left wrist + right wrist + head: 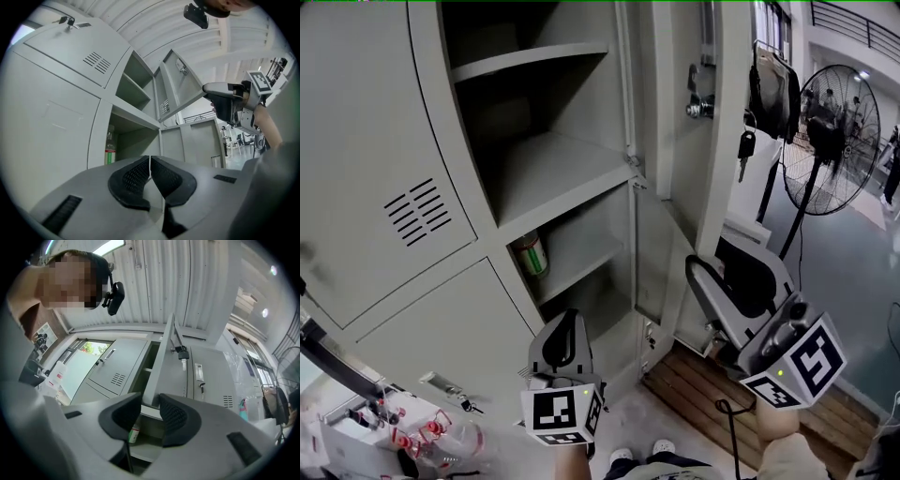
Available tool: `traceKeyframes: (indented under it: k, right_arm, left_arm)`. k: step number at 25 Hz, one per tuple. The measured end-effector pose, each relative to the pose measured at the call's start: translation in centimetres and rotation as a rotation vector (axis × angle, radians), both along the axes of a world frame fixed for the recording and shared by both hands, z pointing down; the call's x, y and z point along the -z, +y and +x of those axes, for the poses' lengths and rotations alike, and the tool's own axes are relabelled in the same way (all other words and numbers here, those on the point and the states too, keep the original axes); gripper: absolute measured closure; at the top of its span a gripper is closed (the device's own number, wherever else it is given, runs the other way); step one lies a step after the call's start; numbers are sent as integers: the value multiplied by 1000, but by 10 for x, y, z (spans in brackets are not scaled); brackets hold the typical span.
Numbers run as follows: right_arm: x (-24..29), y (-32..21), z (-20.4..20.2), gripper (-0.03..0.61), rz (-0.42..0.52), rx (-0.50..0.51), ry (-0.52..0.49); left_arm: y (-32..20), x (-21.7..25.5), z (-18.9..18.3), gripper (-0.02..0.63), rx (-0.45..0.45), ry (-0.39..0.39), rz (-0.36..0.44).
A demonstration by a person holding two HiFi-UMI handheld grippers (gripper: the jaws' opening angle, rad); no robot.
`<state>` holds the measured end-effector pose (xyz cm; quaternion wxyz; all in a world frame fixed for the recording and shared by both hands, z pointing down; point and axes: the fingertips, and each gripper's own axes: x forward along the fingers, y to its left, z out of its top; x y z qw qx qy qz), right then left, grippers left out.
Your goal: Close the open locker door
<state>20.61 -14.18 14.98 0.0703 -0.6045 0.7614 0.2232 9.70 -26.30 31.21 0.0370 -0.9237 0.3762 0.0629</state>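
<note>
Locker door (717,169) open, edge near right gripper (149,404) (jaws apart)

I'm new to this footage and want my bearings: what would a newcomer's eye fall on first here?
The open locker door stands swung out at the upper right of the head view, with a key dangling by its lock. Left of it, the grey compartments look bare except for a green-labelled bottle in the lower one. A big standing fan fills the far right.
</note>
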Motion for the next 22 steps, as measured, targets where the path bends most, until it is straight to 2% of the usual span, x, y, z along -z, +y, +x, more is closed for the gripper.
traceKeyframes:
  k: [4, 14, 18, 22]
  right_arm:
    - [0, -8, -19, 454, 20, 28, 39]
    - [-2, -30, -57, 455, 67, 23, 157]
    - [-5, -43, -70, 466, 64, 45, 167]
    - [-1, -50, -82, 471, 104, 70, 165]
  left_arm:
    - [-6, 1, -19, 600, 51, 3, 1]
    - [-9, 3, -52, 600, 139, 1, 9]
    - [-11, 2, -66, 600, 176, -2, 7]
    - [-10, 2, -80, 600, 215, -5, 8]
